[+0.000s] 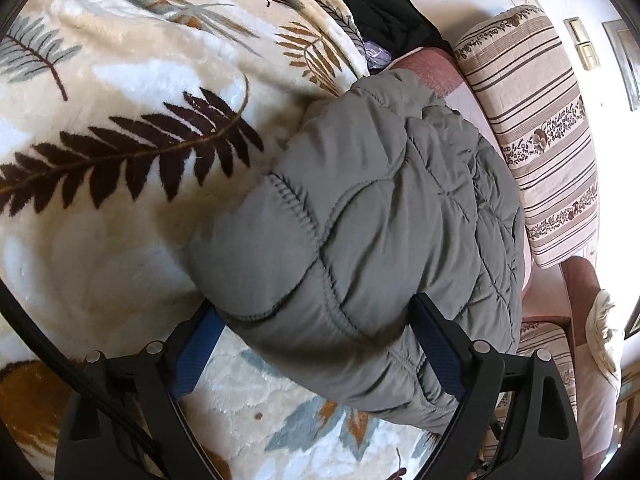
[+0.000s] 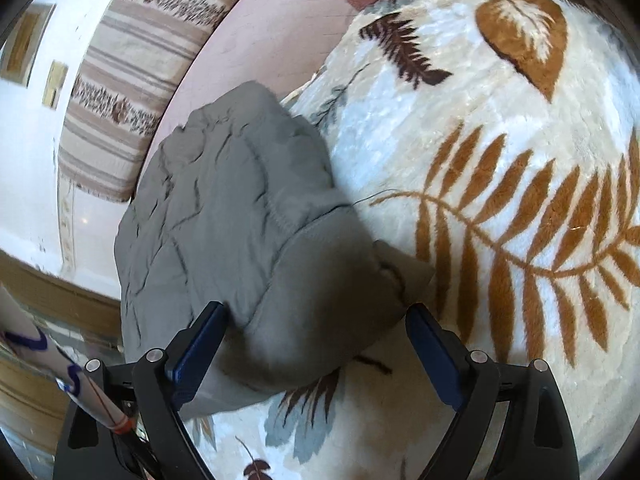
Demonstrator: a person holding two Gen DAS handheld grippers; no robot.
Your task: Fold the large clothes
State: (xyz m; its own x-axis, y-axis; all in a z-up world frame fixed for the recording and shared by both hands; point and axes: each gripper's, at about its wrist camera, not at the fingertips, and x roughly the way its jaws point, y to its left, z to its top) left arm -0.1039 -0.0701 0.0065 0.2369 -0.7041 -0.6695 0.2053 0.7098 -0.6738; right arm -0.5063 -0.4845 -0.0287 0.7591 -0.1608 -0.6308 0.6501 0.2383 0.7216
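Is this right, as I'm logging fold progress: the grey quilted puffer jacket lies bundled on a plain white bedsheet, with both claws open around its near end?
Not quite. The grey quilted puffer jacket lies on a fluffy cream blanket printed with brown and grey fern leaves, not a plain white bedsheet; both wrist views show the pattern. The rest holds: the left claw and right claw stand open around its near end.

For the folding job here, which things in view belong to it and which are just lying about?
Part of the job:
- grey padded jacket, bundled on the blanket
- left tongs, open
- right tongs, open

Just lying about:
- leaf-print blanket
- striped cushion
- dark clothes behind the blanket
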